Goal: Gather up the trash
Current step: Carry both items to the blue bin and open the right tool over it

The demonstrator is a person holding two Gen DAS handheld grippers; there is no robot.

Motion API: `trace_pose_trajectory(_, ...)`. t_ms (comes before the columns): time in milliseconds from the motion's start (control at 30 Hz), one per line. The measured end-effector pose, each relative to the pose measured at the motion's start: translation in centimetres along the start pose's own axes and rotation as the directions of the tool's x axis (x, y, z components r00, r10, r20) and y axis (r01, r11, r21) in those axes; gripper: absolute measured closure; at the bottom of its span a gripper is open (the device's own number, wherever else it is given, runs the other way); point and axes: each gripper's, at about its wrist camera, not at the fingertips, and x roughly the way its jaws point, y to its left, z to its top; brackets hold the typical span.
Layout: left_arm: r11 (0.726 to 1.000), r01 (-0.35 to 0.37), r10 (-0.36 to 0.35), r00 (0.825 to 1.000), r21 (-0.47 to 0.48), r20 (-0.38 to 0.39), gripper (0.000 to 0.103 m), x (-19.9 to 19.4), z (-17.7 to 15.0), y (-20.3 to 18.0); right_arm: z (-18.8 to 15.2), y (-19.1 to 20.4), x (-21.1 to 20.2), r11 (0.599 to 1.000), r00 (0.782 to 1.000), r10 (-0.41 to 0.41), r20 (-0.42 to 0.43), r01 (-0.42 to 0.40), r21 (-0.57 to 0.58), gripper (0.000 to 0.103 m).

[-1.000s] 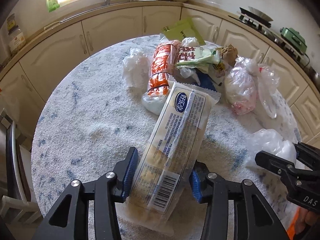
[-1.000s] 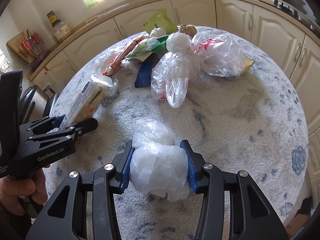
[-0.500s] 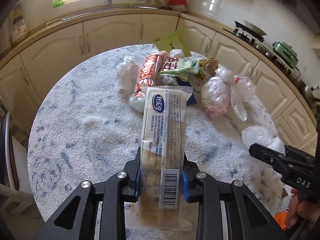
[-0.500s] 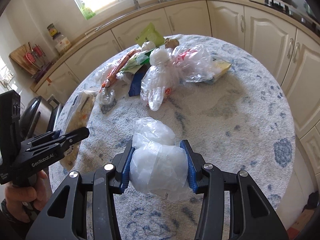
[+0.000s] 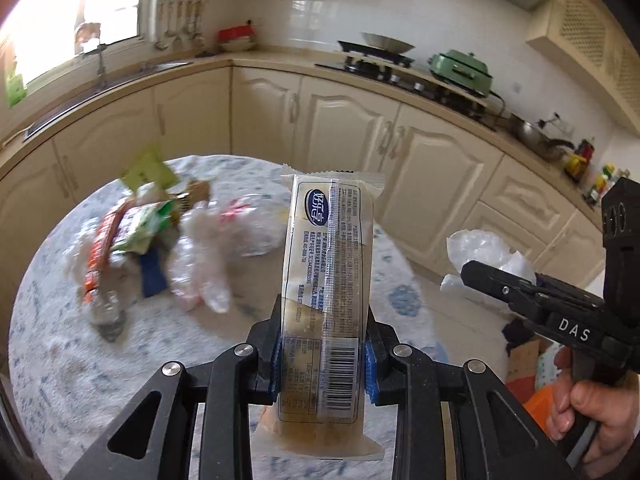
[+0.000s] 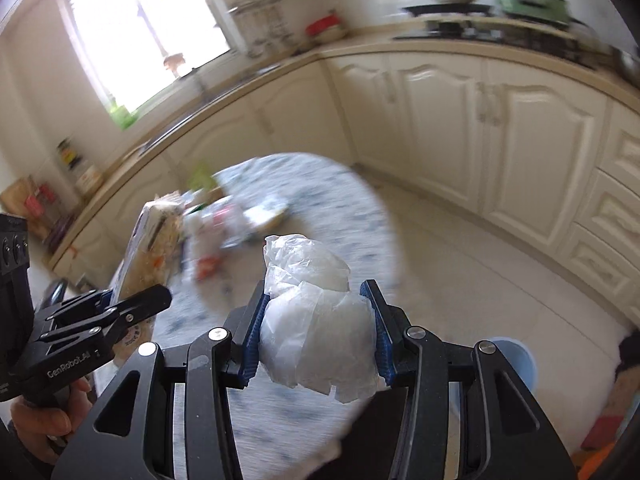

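Note:
My left gripper (image 5: 323, 354) is shut on a long clear snack wrapper (image 5: 327, 280) with a barcode and holds it upright above the round table (image 5: 60, 360). My right gripper (image 6: 318, 336) is shut on a crumpled white plastic bag (image 6: 316, 320), lifted off the table near its right edge. The bag and right gripper also show in the left wrist view (image 5: 486, 252). A blurred pile of trash (image 5: 160, 240) lies on the table's far side: an orange wrapper, green packets, clear bags.
Cream kitchen cabinets (image 5: 360, 128) curve around behind the table. A stove with a green pot (image 5: 460, 66) is at the back right. A pale blue round container (image 6: 516, 356) stands on the tiled floor at lower right, with orange items beside it.
Both grippers have lifted and swung to the right, away from the table, each keeping its hold. The trash pile is now farther off and lower left in both views.

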Motion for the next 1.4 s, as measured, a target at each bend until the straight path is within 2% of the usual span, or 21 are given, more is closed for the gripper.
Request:
trace_pose_trajectory(100,0.995,0.088,-0.084,0.994,0.054,-0.063,0.076,3.5,0.8,-4.6,-0.4,-5.8,-1.5,0.992,0.997,-0.077,0.007,0.076,0.103,0.057)
trace_pose_trajectory(200,0.982,0.166,-0.152,0.978,0.091,-0.143,0.076,7.3,0.9,-8.8,-1.6,-11.4,-2.5,0.969,0.989,-0.148,-0.01,0.147,0.197,0.057)
trace_pose_trajectory(333,0.963,0.215,-0.171,0.953,0.161,-0.25,0.076,12.7,-0.2,-14.4,-4.1,-17.8,-2.1,0.927,0.974,-0.215,-0.071,0.227,0.298,0.057)
trace_pose_trajectory(533,0.942,0.271,-0.167,0.891,0.2,-0.422,0.076,21.7,-2.3,-20.1,-7.6,-25.3,0.7,0.866,0.955,-0.238,-0.175,0.29,0.408,0.057)
trace_pose_trajectory(767,0.942,0.294,-0.148,0.796,0.162,-0.587,0.076,34.1,-2.9,-22.6,-10.3,-30.9,4.6,0.803,0.942,-0.208,-0.262,0.317,0.504,0.056)
trace_pose_trajectory(833,0.944,0.28,-0.118,0.78,0.175,-0.614,0.075,36.9,-2.7,-23.3,-10.9,-32.1,5.3,0.784,0.937,-0.208,-0.281,0.331,0.526,0.055)
trace_pose_trajectory(900,0.947,0.26,-0.091,0.777,0.186,-0.623,0.071,39.4,-2.0,-23.8,-11.4,-33.1,6.2,0.768,0.932,-0.204,-0.298,0.341,0.542,0.052)
trace_pose_trajectory(933,0.949,0.254,-0.083,0.776,0.19,-0.625,0.063,39.7,-1.8,-24.0,-11.7,-33.5,6.5,0.757,0.929,-0.203,-0.309,0.349,0.552,0.047)
trace_pose_trajectory(967,0.949,0.249,-0.076,0.777,0.194,-0.625,0.047,40.3,-1.4,-24.0,-12.0,-33.6,6.7,0.75,0.926,-0.207,-0.315,0.357,0.557,0.041)
trace_pose_trajectory(1000,0.95,0.238,-0.063,0.783,0.204,-0.619,0.035,40.6,-1.0,-24.2,-12.2,-33.9,6.7,0.742,0.925,-0.207,-0.318,0.36,0.565,0.039)
trace_pose_trajectory(1033,0.951,0.219,-0.047,0.801,0.219,-0.597,0.019,40.6,-0.5,-24.3,-12.4,-34.0,6.8,0.738,0.925,-0.208,-0.317,0.361,0.57,0.034)
trace_pose_trajectory(1067,0.951,0.206,-0.039,0.818,0.229,-0.574,0.014,40.1,-0.3,-24.5,-12.6,-34.1,6.7,0.73,0.924,-0.213,-0.319,0.367,0.576,0.025)
trace_pose_trajectory(1100,0.952,0.195,-0.031,0.829,0.236,-0.559,0.013,39.9,0.1,-24.5,-13.0,-34.3,6.5,0.724,0.921,-0.221,-0.32,0.375,0.579,0.021)
trace_pose_trajectory(1167,0.953,0.179,-0.015,0.832,0.245,-0.554,0.012,39.7,0.9,-24.4,-13.3,-34.4,6.0,0.709,0.92,-0.233,-0.315,0.383,0.593,0.005)
trace_pose_trajectory(1200,0.952,0.176,-0.013,0.84,0.25,-0.542,0.012,39.1,1.2,-24.4,-13.5,-34.4,5.7,0.701,0.92,-0.237,-0.313,0.385,0.6,0.0)
trace_pose_trajectory(1300,0.949,0.139,0.02,0.87,0.283,-0.492,0.007,36.4,1.9,-24.2,-13.4,-33.9,4.8,0.69,0.916,-0.256,-0.31,0.398,0.604,0.0)
trace_pose_trajectory(1400,0.952,0.129,0.007,0.899,0.278,-0.439,0.006,34.4,3.5,-24.0,-12.8,-32.5,3.4,0.694,0.918,-0.271,-0.29,0.395,0.602,0.0)
